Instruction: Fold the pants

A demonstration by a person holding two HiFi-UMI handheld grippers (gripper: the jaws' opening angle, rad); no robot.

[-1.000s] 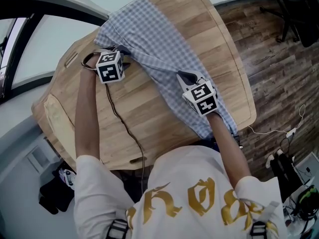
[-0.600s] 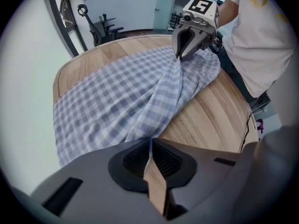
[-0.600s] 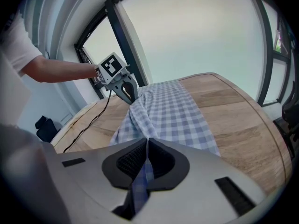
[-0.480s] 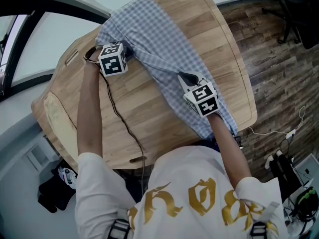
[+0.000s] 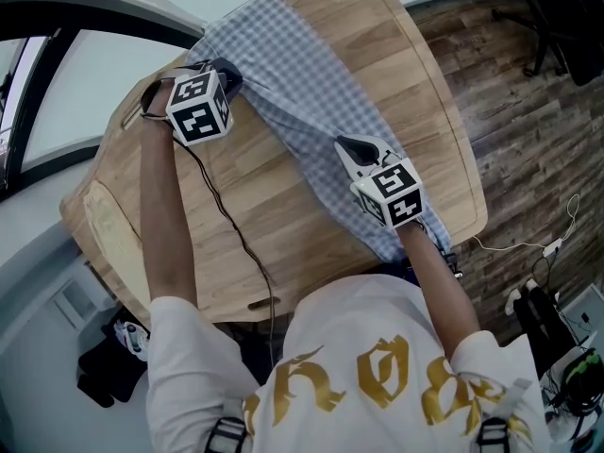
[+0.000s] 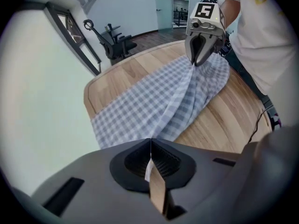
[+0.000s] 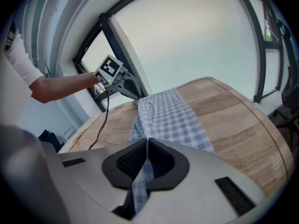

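Note:
Blue-and-white checked pants (image 5: pixel 311 92) lie lengthwise across the wooden table (image 5: pixel 283 196), one end hanging over the near edge. My left gripper (image 5: pixel 226 72) is at the far left end of the cloth, pointing steeply down. In the left gripper view its jaws (image 6: pixel 150 148) are shut on a pinch of the checked fabric, and the pants (image 6: pixel 163 101) rise in a ridge toward them. My right gripper (image 5: pixel 345 145) is shut on the pants' near part; a strip of checked cloth runs between its jaws (image 7: pixel 147 143). A raised fold stretches between both grippers.
A black cable (image 5: pixel 231 229) trails from the left gripper across the bare wood to the table's near edge. The table's right edge (image 5: pixel 472 187) drops to dark plank floor with a chair base (image 5: pixel 566 26) and loose cables (image 5: pixel 538 248). A dark window frame (image 7: pixel 117 45) stands beyond the far side.
My left gripper has moved up and toward the table's far left corner, drawing the pants' edge with it. My right gripper has lifted slightly, still on the cloth.

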